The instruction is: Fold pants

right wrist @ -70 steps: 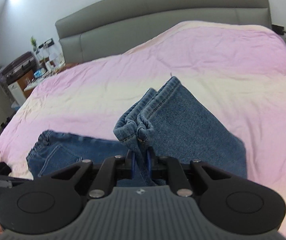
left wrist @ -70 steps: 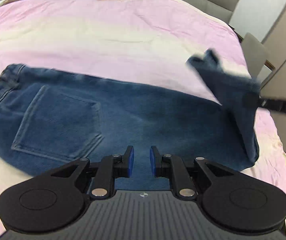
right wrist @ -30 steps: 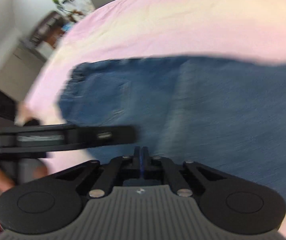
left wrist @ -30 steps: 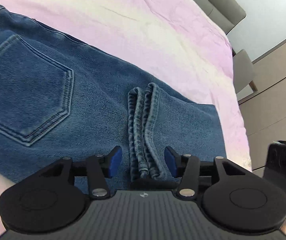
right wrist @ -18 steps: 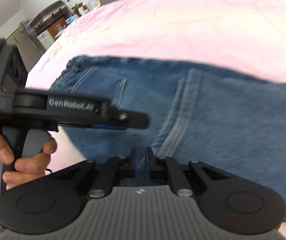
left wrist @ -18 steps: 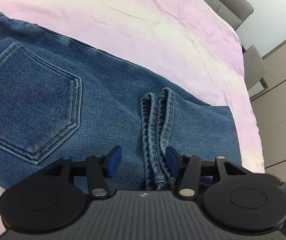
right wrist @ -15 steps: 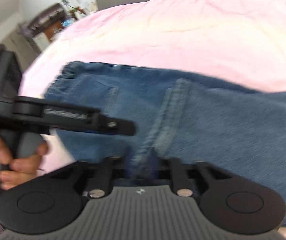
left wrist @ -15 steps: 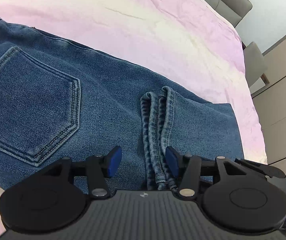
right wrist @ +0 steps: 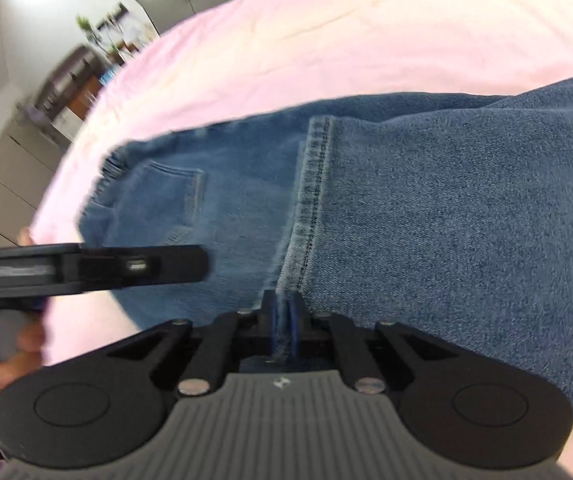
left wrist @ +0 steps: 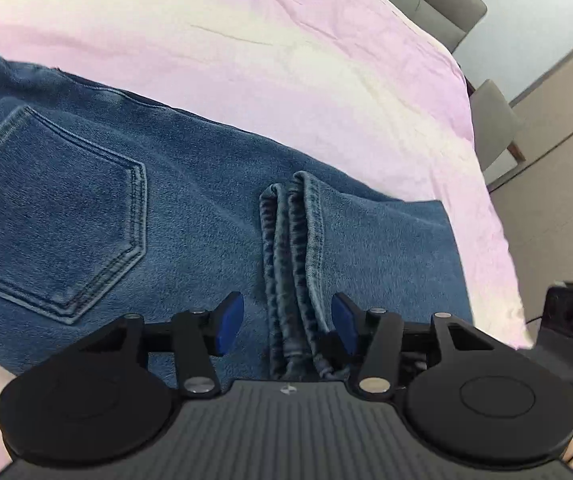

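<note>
Right tool (right wrist: pixel 282 322) pinches the hem (right wrist: pixel 312 196) of my folded pants (left wrist: pixel 126 216). Left tool (left wrist: pixel 286 322) gapes wide around that hem, gripping nothing

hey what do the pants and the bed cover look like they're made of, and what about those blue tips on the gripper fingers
Pants: blue denim, matte, likely cotton; the twill grain, doubled stitching at the pocket and pale worn hems say so.
Bed cover: thin woven fabric, pink fading to cream, matte, with fine creases; the fibre is unclear.
Blue pads of the left gripper: smooth, slightly glossy, rubber or soft plastic; which one is unclear.
</note>
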`<state>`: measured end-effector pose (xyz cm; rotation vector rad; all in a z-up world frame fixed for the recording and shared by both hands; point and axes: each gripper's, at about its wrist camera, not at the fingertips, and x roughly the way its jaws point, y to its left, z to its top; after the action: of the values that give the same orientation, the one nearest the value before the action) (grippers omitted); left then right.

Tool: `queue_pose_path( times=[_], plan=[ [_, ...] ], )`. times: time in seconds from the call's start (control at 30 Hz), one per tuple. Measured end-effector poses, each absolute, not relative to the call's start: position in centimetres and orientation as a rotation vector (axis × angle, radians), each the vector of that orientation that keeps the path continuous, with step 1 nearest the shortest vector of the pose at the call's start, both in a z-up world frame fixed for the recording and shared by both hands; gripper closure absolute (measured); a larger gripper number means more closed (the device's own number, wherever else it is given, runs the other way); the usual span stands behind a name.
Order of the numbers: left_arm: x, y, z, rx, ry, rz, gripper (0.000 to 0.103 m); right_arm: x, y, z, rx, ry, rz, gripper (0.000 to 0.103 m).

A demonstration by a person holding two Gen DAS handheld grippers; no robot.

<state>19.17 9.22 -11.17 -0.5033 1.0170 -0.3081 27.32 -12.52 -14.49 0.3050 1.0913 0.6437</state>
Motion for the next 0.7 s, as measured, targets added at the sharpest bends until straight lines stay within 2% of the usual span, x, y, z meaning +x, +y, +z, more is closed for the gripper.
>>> queue_pose_path(
  times=[0.13,0.43,0.53,0.67,0.7],
  plan=[
    [20.4,8.6,-12.2,-0.549,1.048,-0.319,0.039,27.3,-11.4,-13.5,0.243,1.061,0.657,0.102],
    [22.5,5.8,-16.1,-0.475,1.107,-0.296,0.041,28.0,-11.9,-16.6,0.304,1.119,0.661,0.102],
    [22.7,4.7,-16.4,-0.422,1.104,-0.295,0.055,28.4,-11.8,-17.2,0.301,1.125,0.673,0.102],
    [22.1,4.5,-15.7,-0.379,1.080,-0.264,0.080,28.7,-11.6,-17.7,0.299,1.118,0.681,0.101],
    [21.7,4.5,-15.2,-0.376,1.064,-0.265,0.081,28.6,-11.7,-17.6,0.295,1.113,0.686,0.098]
  ],
)
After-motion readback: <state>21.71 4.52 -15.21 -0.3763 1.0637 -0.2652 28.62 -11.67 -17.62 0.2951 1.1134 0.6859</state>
